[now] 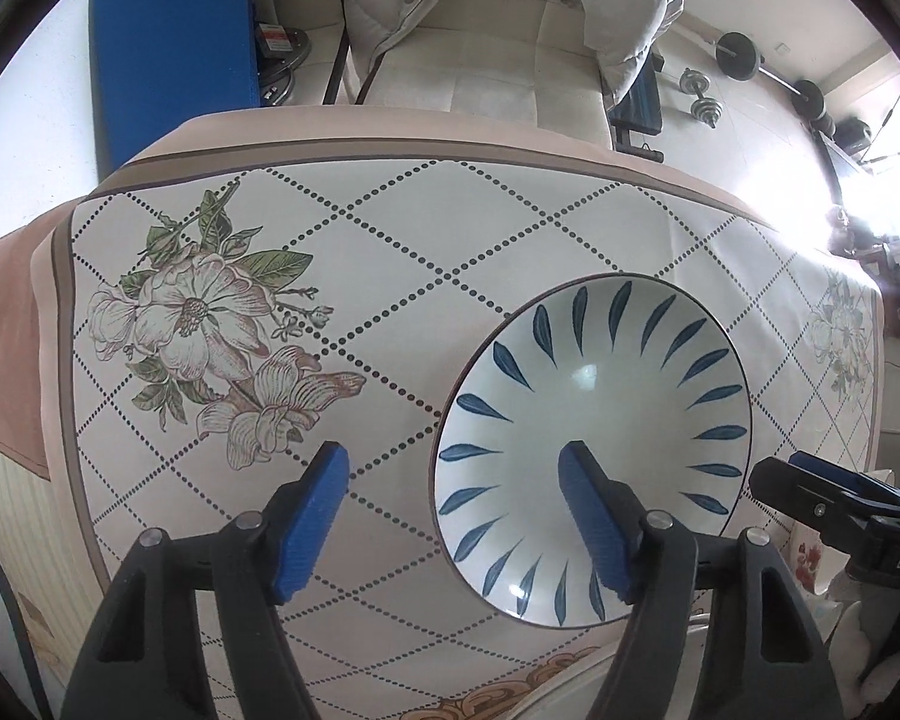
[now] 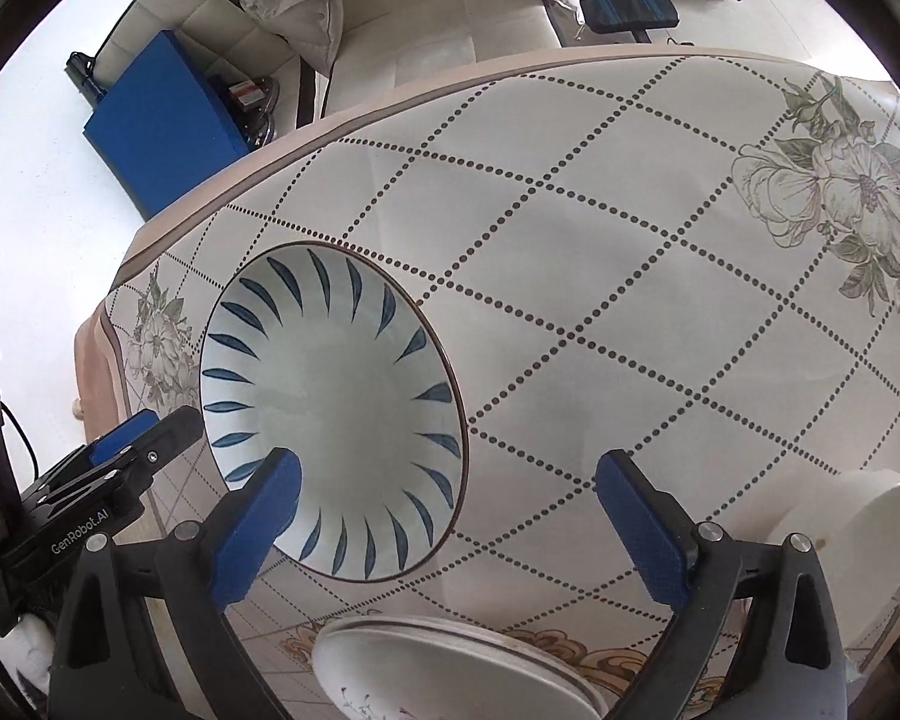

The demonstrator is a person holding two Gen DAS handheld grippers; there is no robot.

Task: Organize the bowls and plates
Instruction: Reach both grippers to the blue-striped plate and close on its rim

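A white bowl [image 1: 594, 420] with blue leaf strokes around its inside sits upright on the tablecloth [image 1: 390, 276]. My left gripper [image 1: 453, 453] hangs open above the bowl's left rim, with one blue finger [image 1: 588, 516] over the inside and the other over the cloth. The right wrist view shows the same bowl [image 2: 330, 414]. My right gripper [image 2: 450, 461] is open there, its left finger [image 2: 258, 522] over the bowl's near edge and its right finger over bare cloth. Neither gripper's pads press on the bowl. Each gripper shows at the edge of the other's view: right gripper [image 1: 810, 489], left gripper [image 2: 144, 441].
A stack of white plates [image 2: 450, 660] lies at the near table edge, and a plain white bowl [image 2: 864, 516] stands to the right. Beyond the far edge are a cream sofa [image 1: 480, 60] with a padded jacket, a blue mat [image 1: 168, 60] and dumbbells [image 1: 702, 96] on the floor.
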